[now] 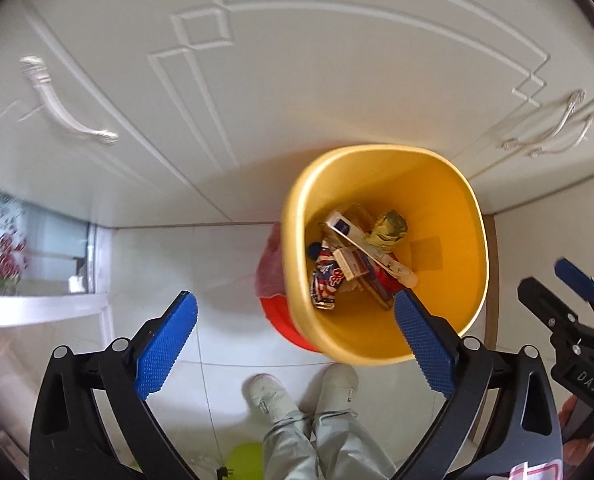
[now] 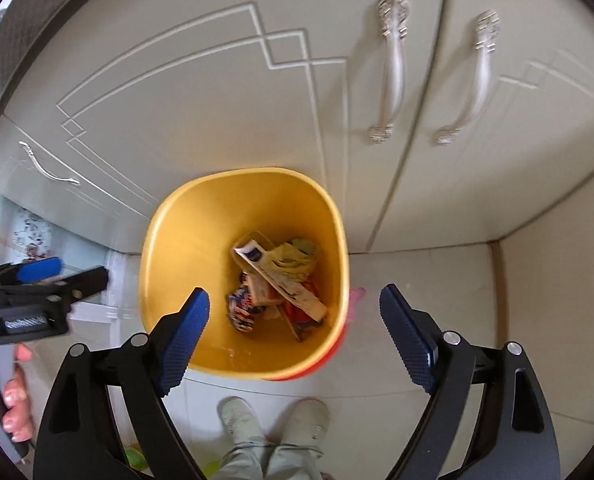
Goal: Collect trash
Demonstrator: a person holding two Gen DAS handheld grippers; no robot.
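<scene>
A yellow trash bin (image 1: 449,208) stands on the floor in front of white cabinets; it also shows in the right wrist view (image 2: 185,240). Inside lie several pieces of trash (image 1: 357,256): a white tube, small boxes, a crumpled yellow wrapper and a red-blue packet, seen too in the right wrist view (image 2: 277,284). My left gripper (image 1: 295,340) is open and empty, above the bin's near left rim. My right gripper (image 2: 295,328) is open and empty, above the bin's near edge. Each gripper shows at the edge of the other's view.
A red bin with a pink bag (image 1: 273,280) sits behind the yellow one. White cabinet doors with silver handles (image 2: 393,68) stand just beyond. The person's shoes (image 1: 305,392) are on the tiled floor below. A wall (image 2: 557,280) closes the right side.
</scene>
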